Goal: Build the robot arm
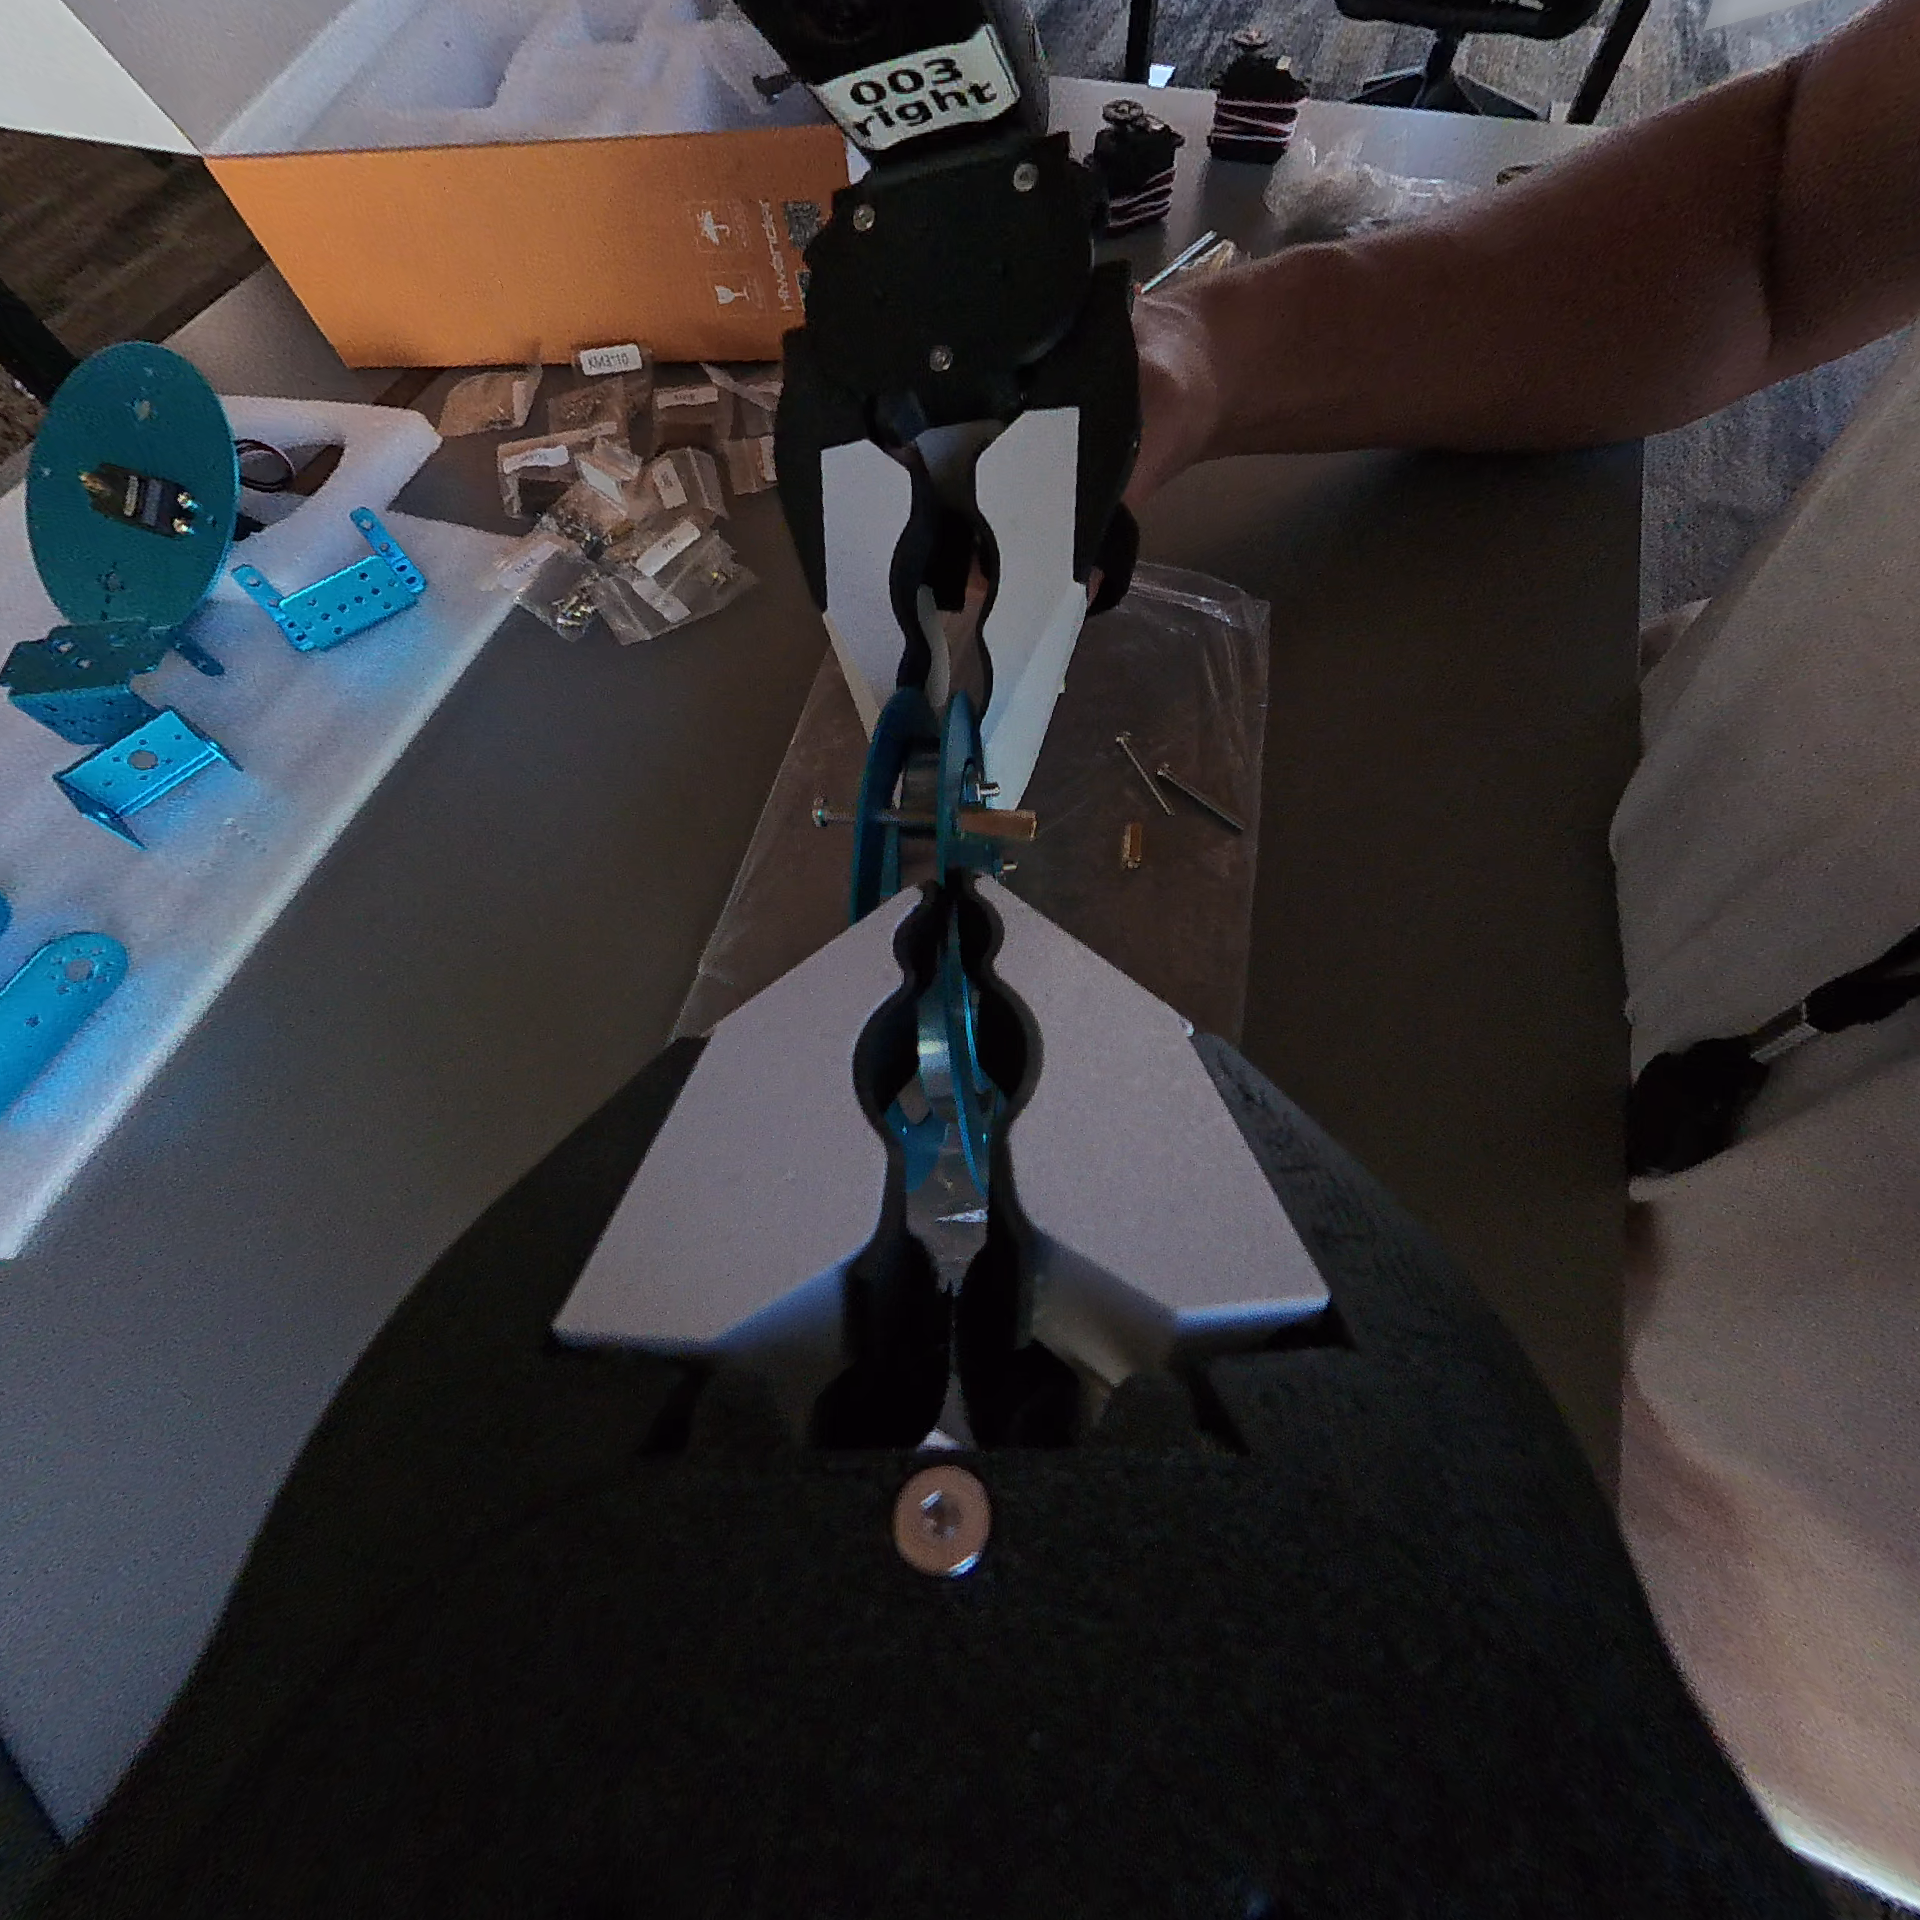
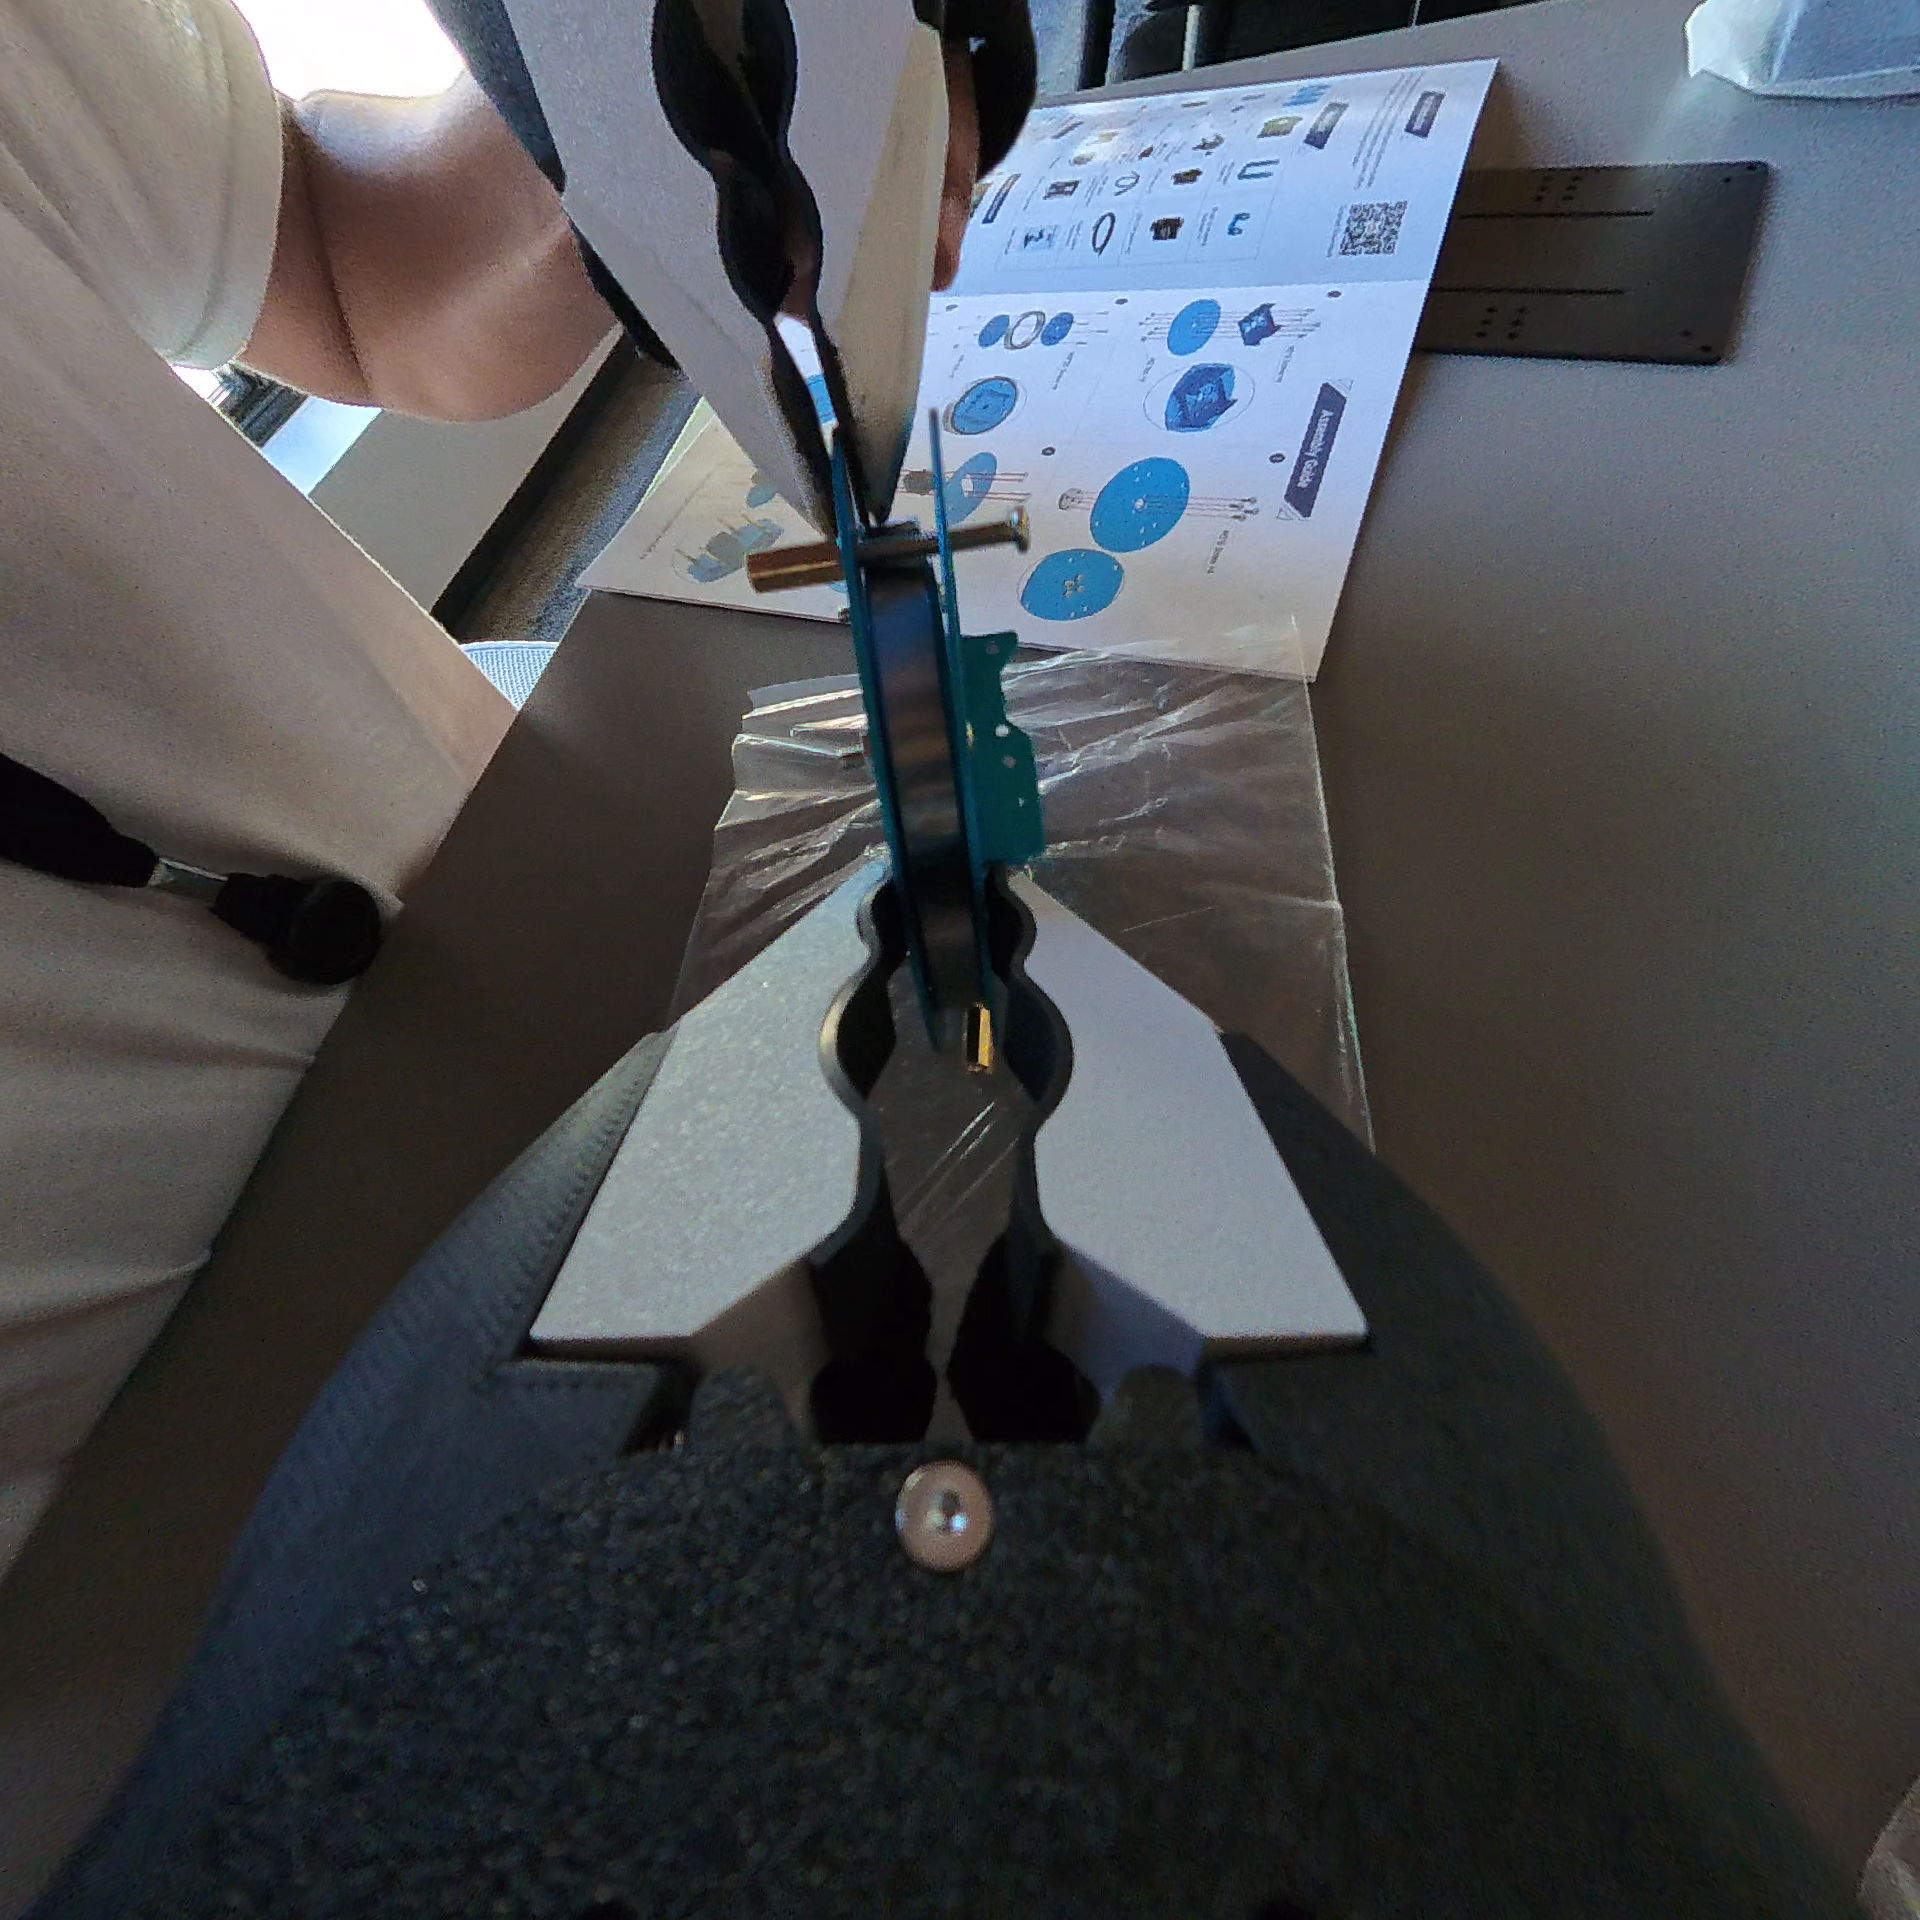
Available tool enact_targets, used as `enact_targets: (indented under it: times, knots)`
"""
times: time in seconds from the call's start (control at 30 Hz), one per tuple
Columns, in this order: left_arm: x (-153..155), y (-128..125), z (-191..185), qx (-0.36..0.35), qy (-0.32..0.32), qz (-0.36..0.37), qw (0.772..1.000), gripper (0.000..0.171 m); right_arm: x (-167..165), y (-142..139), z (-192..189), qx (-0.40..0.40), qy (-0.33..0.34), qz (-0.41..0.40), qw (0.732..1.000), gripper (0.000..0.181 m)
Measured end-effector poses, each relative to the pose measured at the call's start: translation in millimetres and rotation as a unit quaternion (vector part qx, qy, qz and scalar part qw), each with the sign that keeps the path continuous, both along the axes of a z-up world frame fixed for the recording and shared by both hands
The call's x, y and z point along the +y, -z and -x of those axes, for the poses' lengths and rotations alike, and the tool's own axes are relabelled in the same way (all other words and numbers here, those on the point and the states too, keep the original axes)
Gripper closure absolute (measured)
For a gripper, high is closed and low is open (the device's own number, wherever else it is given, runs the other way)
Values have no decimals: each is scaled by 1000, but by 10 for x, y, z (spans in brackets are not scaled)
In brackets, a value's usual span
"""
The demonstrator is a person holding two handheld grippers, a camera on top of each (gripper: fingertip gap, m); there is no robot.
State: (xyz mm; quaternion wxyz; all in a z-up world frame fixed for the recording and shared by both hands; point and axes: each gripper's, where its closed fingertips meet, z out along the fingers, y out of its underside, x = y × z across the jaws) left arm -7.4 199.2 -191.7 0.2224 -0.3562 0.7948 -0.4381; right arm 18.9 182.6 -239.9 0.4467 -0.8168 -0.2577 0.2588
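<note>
A blue disc assembly point(image 1: 914, 821) is held upright above the table: two thin blue discs with a dark ring between them, seen edge-on. A long screw point(image 1: 831, 816) passes through it, with a brass standoff point(image 1: 1000, 826) on its end. My left gripper point(image 1: 951, 896) is shut on the near edge. My right gripper point(image 1: 935, 675) comes from the far side and is shut on the opposite edge. In the right wrist view, my right gripper point(image 2: 940, 883) clamps the assembly point(image 2: 914, 727) and my left gripper point(image 2: 860, 488) pinches its far edge beside the standoff point(image 2: 790, 571).
A clear plastic bag point(image 1: 1174, 644) lies under the assembly with loose long screws point(image 1: 1195, 795). To the left are a foam tray point(image 1: 260, 748) with blue brackets, hardware bags point(image 1: 623, 520) and an orange box point(image 1: 520, 249). An instruction sheet point(image 2: 1143, 364) and black plate point(image 2: 1590, 260) lie beyond. One gripper's finger ends stand about 6 centimeters off the other's.
</note>
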Motion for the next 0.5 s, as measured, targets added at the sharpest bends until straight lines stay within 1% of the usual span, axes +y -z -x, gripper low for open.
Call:
enact_targets:
  times: [0.4,0.5]
  knots:
    - [-10,-19,-78,15,13,-14,1000,170,-3,-10,-76,1,31,16,999,167]
    - [-23,-21,-84,28,8,7,1000,171,-9,-15,-85,-2,32,13,999,167]
